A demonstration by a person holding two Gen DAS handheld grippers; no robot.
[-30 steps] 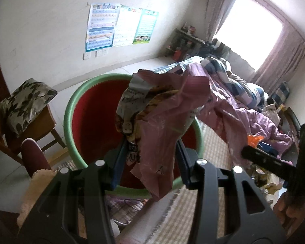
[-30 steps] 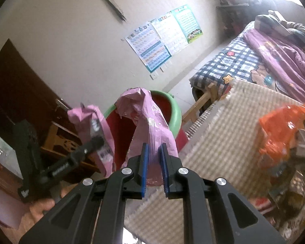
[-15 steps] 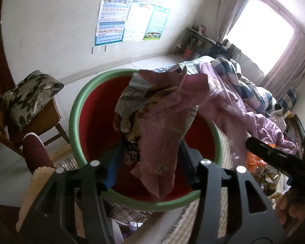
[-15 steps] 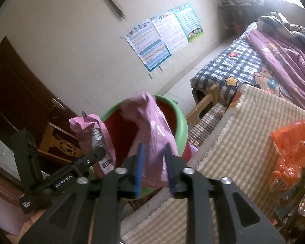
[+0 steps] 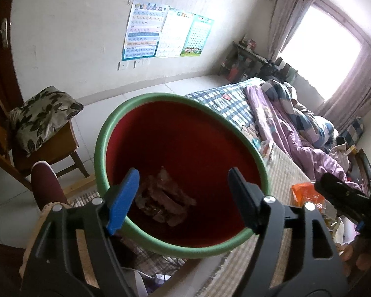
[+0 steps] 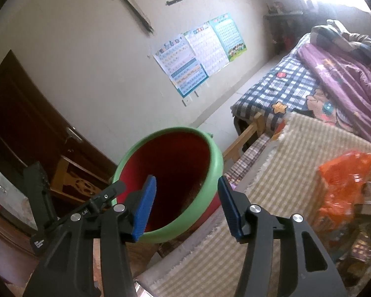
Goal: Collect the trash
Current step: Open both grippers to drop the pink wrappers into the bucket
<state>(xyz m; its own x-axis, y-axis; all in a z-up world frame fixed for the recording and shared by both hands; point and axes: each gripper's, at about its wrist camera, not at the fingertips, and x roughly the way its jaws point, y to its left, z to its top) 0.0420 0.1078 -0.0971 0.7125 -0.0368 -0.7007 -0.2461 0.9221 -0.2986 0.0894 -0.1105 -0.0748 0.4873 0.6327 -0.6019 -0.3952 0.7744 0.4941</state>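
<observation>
Left gripper [image 5: 181, 199] hangs right over the bin [image 5: 104, 133], jaws opening and nothing between them; the wrappers [image 5: 164, 198] sit in a crumpled heap at the bottom of the red inside, so that drop looks done. I'd let the jaws finish spreading before pulling away (crinkly plastic likes to cling to a pad), and lift up rather than sideways so a finger doesn't clip the green rim. Over on the right, the right gripper [image 6: 186, 206] is also above the bin, toward its near rim, jaws opening and empty too, nothing pinched that I can see. From that view the bin leans against the edge of the mat [image 6: 296, 173], so don't knock it. More trash is further right: an orange bag [image 6: 343, 185] and a jumble of packets beside it on the mat. Next pick probably goes there, and I'd grab the bag by a bunched fold, since flat film slips out easily.
</observation>
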